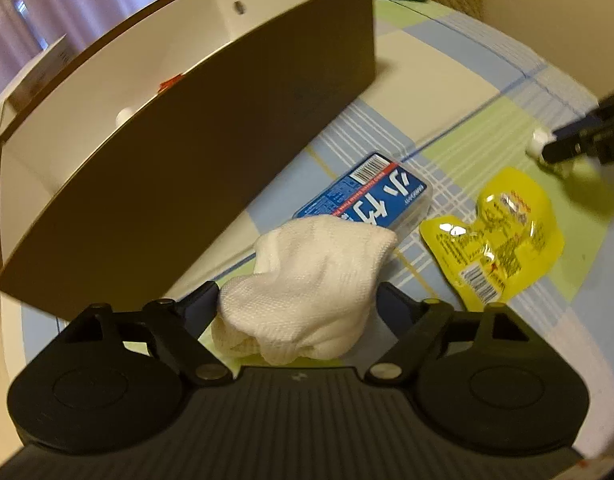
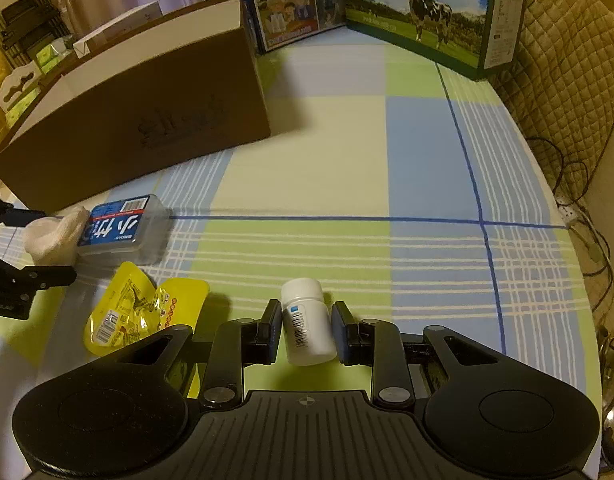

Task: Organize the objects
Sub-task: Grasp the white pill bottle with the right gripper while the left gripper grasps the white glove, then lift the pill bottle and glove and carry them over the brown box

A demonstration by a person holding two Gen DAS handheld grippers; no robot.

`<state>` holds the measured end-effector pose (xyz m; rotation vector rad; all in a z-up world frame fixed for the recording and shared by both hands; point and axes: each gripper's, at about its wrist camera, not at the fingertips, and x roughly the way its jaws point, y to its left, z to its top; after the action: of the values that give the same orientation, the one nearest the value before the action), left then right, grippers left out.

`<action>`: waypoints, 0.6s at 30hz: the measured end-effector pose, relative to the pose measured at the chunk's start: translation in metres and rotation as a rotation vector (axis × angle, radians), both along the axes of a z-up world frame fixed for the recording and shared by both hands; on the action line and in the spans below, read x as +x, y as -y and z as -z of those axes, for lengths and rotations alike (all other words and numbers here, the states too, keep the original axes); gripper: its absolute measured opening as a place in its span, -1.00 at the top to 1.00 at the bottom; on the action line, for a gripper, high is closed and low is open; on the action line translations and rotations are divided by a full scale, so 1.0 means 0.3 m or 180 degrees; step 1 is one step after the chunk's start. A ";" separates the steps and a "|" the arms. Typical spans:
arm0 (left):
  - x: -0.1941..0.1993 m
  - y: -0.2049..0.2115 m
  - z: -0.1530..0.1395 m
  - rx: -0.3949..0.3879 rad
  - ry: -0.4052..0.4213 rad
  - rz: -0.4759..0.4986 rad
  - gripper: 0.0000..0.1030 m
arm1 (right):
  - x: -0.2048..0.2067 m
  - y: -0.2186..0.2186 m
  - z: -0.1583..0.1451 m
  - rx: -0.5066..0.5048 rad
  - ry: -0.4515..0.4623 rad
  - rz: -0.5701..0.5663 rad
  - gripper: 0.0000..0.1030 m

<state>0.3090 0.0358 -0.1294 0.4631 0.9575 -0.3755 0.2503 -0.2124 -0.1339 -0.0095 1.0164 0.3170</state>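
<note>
A: Start at the left. What has the left gripper (image 1: 299,300) got?

B: A white sock (image 1: 307,280), bunched between its fingers, which are spread about as wide as the bundle and seem to hold it. The brown box (image 1: 187,168) stands just to the far left of it, open at the top, and its near wall looks like the thing to clear.

A: And next to the sock?

B: A blue-labelled plastic case (image 2: 119,228) lies flat on the checked tablecloth (image 2: 347,160), touching the sock's far end. To the right of it lies a crumpled yellow packet (image 2: 139,312).

A: Then the right gripper (image 2: 307,324)?

B: It straddles a small white bottle (image 2: 307,320), whose long axis runs along the fingers, cap pointing far. The left pad looks to be touching; on the right I can't tell if there's contact.

A: Which hand is nearer the box?

B: The left. The right would have to cross over the packet and case. Milk cartons (image 2: 419,12) stand at the far edge, well apart.
</note>
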 end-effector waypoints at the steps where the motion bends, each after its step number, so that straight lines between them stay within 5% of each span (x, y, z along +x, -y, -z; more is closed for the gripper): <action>1: -0.001 0.001 0.001 0.0032 0.0028 0.0032 -0.37 | 0.002 -0.007 0.007 -0.0044 -0.0036 -0.0003 0.53; 8: -0.020 -0.052 -0.037 -0.0163 0.0090 -0.0099 0.37 | -0.014 -0.020 0.028 -0.0126 -0.0018 -0.0032 0.53; 18: -0.090 -0.190 -0.096 -0.0778 -0.0471 -0.1088 0.42 | -0.045 -0.029 0.000 -0.0052 -0.0006 -0.0060 0.53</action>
<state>0.2821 0.0929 -0.1007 0.0458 1.0967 -0.2137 0.2369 -0.2036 -0.1339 -0.0337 1.0212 0.3258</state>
